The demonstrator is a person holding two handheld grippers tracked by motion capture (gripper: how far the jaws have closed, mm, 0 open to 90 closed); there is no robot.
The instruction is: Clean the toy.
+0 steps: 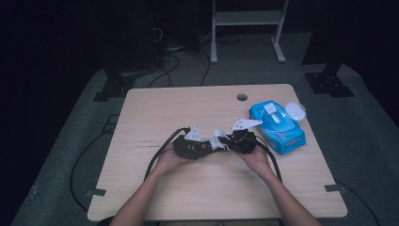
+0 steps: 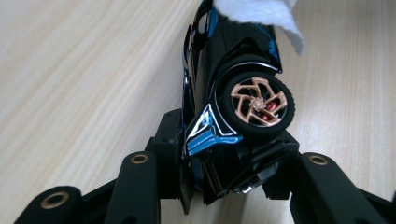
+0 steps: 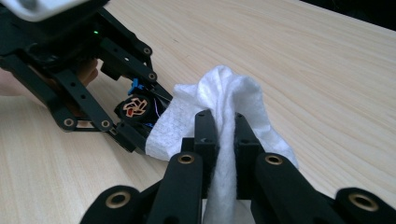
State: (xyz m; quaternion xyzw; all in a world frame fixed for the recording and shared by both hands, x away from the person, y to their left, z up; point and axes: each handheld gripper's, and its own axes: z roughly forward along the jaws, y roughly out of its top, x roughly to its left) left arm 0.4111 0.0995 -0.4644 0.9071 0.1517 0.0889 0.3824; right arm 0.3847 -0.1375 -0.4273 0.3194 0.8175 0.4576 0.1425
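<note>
A black and blue toy car [image 2: 224,93] is clamped by its tail between the jaws of the left gripper [image 2: 219,172], near the middle of the counter [image 1: 155,108]. A white wipe [image 3: 224,112] is pinched tightly by the jaws of the right gripper [image 3: 226,140] and is laid against the car's far end. A blue pack of wipes [image 1: 277,125] is seen near the counter's right edge, beside the right gripper.

A glossy black toy car [image 2: 219,93] with blue trim and a bronze-spoked wheel is clamped tail-first above the table. A crumpled white wipe [image 3: 224,107] drapes over its far end
</note>
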